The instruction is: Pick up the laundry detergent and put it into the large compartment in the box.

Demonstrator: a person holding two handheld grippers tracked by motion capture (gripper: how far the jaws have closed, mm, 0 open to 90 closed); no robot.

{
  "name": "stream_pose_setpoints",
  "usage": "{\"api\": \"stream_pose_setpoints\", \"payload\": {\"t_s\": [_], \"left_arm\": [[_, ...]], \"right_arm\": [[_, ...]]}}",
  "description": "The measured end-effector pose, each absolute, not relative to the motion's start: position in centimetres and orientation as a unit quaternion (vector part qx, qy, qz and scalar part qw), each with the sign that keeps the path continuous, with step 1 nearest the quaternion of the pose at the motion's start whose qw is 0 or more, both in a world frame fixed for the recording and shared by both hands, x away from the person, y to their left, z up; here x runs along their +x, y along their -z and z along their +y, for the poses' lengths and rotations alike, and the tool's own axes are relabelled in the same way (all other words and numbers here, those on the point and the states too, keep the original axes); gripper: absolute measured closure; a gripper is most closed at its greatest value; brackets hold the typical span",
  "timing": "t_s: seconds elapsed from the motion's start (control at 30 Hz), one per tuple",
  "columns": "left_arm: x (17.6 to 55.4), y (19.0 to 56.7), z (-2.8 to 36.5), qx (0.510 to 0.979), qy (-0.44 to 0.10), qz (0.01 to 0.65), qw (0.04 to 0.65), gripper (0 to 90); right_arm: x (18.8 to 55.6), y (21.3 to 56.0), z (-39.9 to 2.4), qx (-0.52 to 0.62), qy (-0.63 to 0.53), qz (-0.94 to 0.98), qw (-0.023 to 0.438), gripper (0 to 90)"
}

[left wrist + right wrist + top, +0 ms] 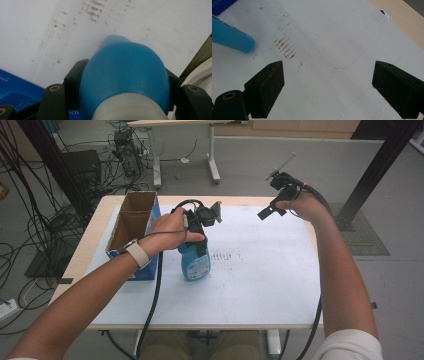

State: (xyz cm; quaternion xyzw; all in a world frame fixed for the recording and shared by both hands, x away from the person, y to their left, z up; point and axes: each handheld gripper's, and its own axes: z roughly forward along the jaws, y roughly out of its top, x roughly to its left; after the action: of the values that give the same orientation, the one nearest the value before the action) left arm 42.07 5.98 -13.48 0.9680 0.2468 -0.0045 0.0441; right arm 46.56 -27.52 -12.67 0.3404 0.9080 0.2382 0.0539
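— What do we have in the left gripper (200,227)?

— We have its jaws clamped on the blue bottle (195,262), one black pad on each side near the neck. In the left gripper view the bottle (125,75) bulges between the two pads, with its pale collar at the bottom edge.

— And where do we see the bottle?

— We see it standing on the white sheet (260,285) that covers the table (90,250), just right of the open cardboard box (131,222) with the blue sides. Whether its base rests on the sheet or hangs just above it, we cannot tell.

— The right gripper (272,202)?

— We hold it up over the far right part of the sheet, well apart from the bottle. In the right gripper view its jaws stand wide apart with nothing between them, only the stained sheet (332,45) below. The rounded blue end of the bottle (232,37) shows at the left edge there.
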Motion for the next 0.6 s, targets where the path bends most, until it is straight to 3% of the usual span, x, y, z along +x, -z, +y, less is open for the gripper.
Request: {"api": "stream_pose_setpoints", "payload": {"t_s": [0.6], "left_arm": [[41.3, 10.9, 6.4, 0.958, -0.003, 0.285, 0.041, 38.1]], "right_arm": [[46.0, 12.3, -27.7, 0.342, -0.243, 0.906, 0.057, 10.9]]}}
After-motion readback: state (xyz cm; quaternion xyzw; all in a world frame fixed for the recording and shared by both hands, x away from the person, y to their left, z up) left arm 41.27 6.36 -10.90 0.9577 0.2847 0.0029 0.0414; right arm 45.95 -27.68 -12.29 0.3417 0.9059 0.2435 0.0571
